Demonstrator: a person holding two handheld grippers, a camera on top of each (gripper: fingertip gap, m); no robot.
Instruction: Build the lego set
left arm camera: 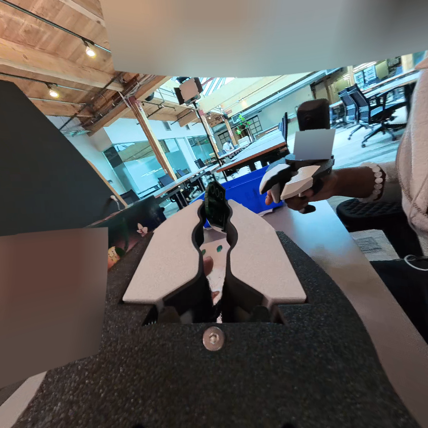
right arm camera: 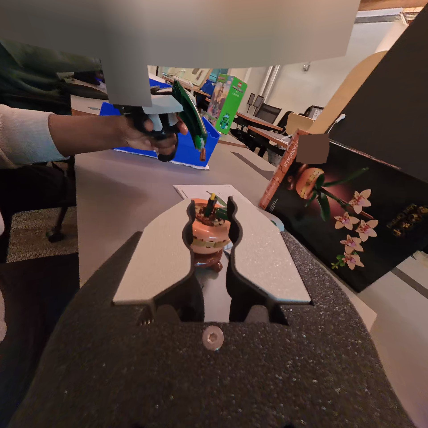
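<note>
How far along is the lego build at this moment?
Done: the peach flowerpot stands assembled on the grey table, with a short stem in its brown soil. In hand: the left claw is shut on a green leaf piece, held aloft. Left: no flowers are attached; the right claw is open near the pot.

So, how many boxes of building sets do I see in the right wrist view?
2. The dark box with orchid flowers stands on the table at right; the green box stands on a farther table, behind the blue bin. Others may be hidden.

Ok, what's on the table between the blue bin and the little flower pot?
In the right wrist view, bare grey table, then a white paper sheet just behind the flower pot. Nothing else sits before the blue bin.
</note>
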